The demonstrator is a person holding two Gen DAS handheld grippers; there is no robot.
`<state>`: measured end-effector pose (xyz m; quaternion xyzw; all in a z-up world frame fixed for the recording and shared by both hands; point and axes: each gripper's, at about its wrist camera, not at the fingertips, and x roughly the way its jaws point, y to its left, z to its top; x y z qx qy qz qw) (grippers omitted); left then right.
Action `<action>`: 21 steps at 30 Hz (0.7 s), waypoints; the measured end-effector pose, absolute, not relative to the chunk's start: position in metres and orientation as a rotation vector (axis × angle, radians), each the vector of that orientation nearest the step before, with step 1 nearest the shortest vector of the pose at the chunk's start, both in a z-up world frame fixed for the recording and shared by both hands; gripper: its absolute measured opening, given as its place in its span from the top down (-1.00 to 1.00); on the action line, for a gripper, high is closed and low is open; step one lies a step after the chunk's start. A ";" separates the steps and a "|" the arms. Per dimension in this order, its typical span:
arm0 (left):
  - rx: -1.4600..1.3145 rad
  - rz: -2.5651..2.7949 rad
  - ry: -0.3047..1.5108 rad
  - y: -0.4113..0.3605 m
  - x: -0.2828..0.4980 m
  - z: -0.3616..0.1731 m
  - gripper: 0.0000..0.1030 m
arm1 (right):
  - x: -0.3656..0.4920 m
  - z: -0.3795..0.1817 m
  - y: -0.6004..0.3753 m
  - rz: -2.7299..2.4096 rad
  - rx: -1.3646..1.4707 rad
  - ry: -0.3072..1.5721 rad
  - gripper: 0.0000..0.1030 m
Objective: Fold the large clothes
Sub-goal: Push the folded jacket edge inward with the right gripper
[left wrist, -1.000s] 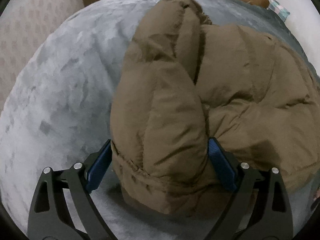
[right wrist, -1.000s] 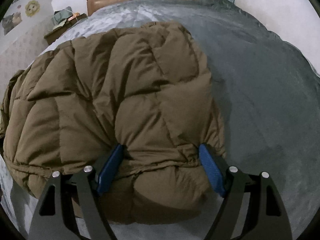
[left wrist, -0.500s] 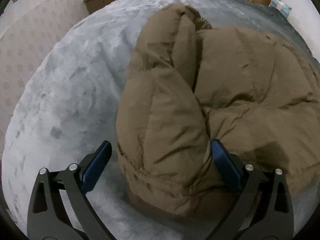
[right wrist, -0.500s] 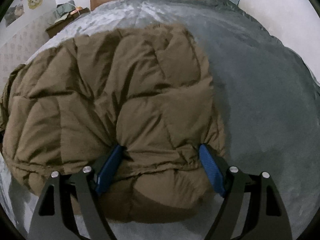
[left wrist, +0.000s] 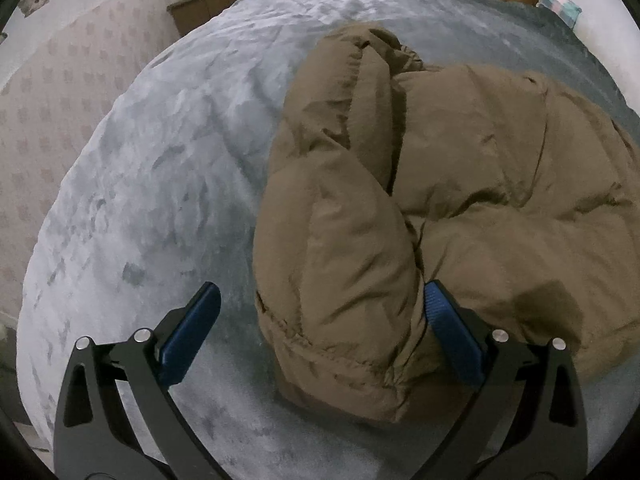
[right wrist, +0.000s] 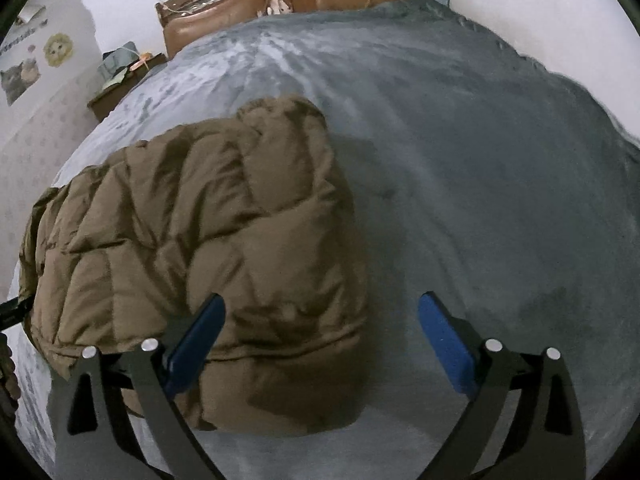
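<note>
A brown puffer jacket (left wrist: 460, 160) lies folded in a bulky heap on a grey blanket. My left gripper (left wrist: 322, 290) stands open over the jacket's left fold. Its left pad (left wrist: 192, 332) is clear of the fabric, and its right pad (left wrist: 448, 332) rests against the fold's side. In the right wrist view the jacket (right wrist: 200, 220) fills the lower left. My right gripper (right wrist: 322, 302) is opening, with the jacket's right edge between its jaws. One pad (right wrist: 196, 344) hangs over the fabric and the other (right wrist: 444, 340) over bare blanket; neither presses.
The grey blanket (left wrist: 160, 160) covers a wide bed, with bare blanket to the jacket's right (right wrist: 480, 180). A brown headboard (right wrist: 280, 4) stands at the far end. A wooden nightstand (right wrist: 120, 84) with clutter stands by the patterned wall (left wrist: 60, 100) on the left.
The right jaws spread and let go of the jacket's edge, and that gripper drew off to the right and upward. The left jaws widened, its left pad coming away from the fold.
</note>
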<state>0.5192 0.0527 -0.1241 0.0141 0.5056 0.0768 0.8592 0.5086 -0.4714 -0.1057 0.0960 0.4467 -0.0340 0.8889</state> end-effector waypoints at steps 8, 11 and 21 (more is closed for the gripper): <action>0.039 0.160 1.056 0.044 0.530 -0.122 -0.94 | 0.504 -0.154 -0.500 0.005 0.476 0.980 -0.89; 0.029 0.160 1.057 0.040 0.533 -0.127 -0.94 | 0.506 -0.171 -0.499 0.030 0.555 0.995 -0.90; 0.031 0.147 1.061 0.041 0.533 -0.127 -0.94 | 0.521 -0.176 -0.456 0.125 0.488 1.006 -0.90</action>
